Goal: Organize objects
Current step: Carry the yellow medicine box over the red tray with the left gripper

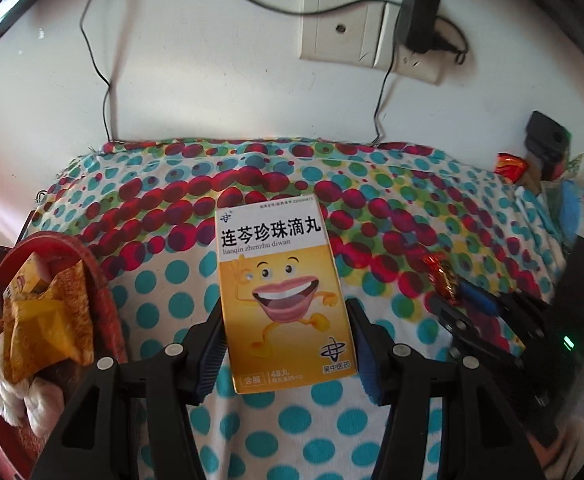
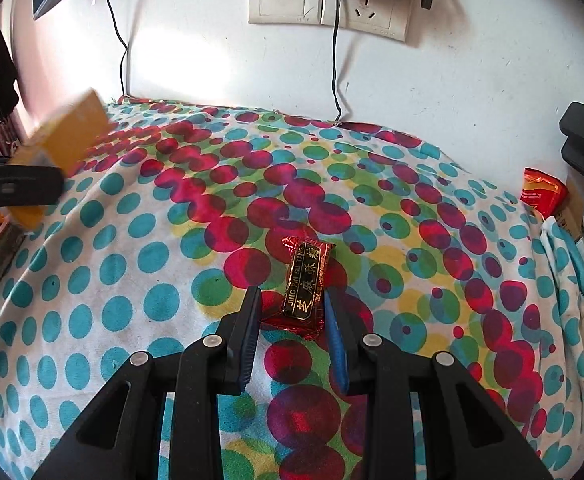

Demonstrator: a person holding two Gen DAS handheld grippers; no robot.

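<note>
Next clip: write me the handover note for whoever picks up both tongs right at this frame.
Left tongs: shut on the yellow medicine box, held above the polka-dot cloth.
Right tongs: open, low over the cloth, jaws either side of the red wrapped candy, which lies flat; not yet gripped.
Red basket at the left already holds wrappers and soft items.
Done: box picked up.
Left: probably drop the box in the basket, close on the candy, and move it too. More clutter sits at the cloth's right edge.
</note>
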